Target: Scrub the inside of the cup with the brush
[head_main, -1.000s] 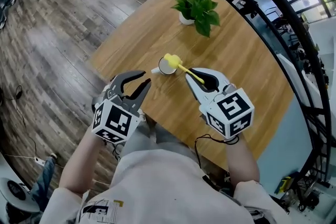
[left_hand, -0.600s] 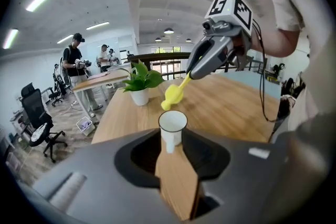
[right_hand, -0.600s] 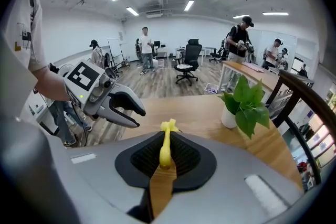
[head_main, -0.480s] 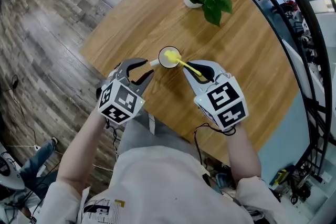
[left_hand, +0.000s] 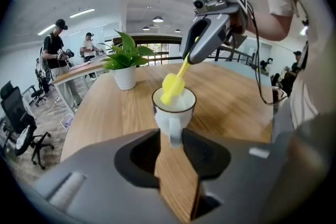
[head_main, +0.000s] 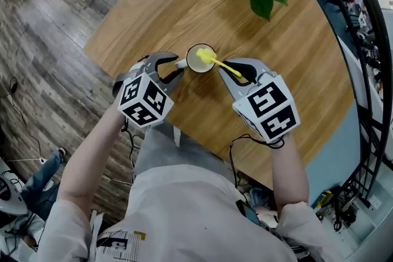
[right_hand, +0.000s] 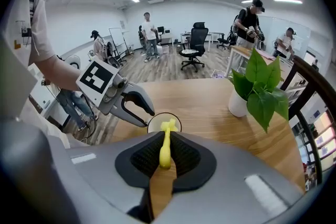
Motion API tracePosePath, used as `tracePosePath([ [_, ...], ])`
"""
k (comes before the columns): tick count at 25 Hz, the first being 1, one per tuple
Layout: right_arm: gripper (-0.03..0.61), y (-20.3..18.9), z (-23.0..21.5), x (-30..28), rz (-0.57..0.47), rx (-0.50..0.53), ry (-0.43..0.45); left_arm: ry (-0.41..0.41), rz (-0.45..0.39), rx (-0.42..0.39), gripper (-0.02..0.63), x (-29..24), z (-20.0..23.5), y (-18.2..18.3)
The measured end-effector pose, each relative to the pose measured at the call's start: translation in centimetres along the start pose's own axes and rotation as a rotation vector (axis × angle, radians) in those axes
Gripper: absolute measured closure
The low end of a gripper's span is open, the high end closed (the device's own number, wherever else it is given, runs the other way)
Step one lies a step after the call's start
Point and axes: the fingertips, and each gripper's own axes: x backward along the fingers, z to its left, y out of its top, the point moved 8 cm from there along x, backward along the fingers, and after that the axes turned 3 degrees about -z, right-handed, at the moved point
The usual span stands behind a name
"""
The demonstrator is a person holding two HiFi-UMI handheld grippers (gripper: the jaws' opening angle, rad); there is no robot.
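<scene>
On the wood-grain table (head_main: 153, 9), our right gripper (head_main: 228, 72) clamps the slim yellow brush (head_main: 215, 62). Our left gripper's (left_hand: 171, 139) jaws are opening around the round white cup's (left_hand: 173, 113) handle.

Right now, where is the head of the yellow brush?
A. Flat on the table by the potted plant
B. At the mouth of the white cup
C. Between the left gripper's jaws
B: the head of the yellow brush sits at the mouth of the white cup, with its handle clamped in the right gripper.
</scene>
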Motion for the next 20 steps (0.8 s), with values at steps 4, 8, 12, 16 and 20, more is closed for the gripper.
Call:
tracePosePath([
  [4,0.543,-0.3,-0.2,-1.0,0.055,0.055,0.026,-0.019,0.003,-0.010,0.485,-1.1,0.0,-0.2],
  [8,0.543,-0.3,-0.2,-2.1,0.116,0.131,0.049,-0.025,-0.003,-0.008,0.517,-1.9,0.0,-0.1],
  [12,0.543,0.0,-0.1,-3.2,0.158,0.210,0.087,-0.001,-0.009,-0.008,0.543,-2.1,-0.4,-0.2],
  [16,0.544,0.3,-0.2,-4.6,0.212,0.279,0.104,0.006,-0.021,-0.001,0.543,-2.4,-0.3,-0.2],
  [20,0.545,0.6,0.8,-6.1,0.268,0.368,0.139,0.012,-0.030,-0.004,0.543,-2.3,-0.6,-0.3],
])
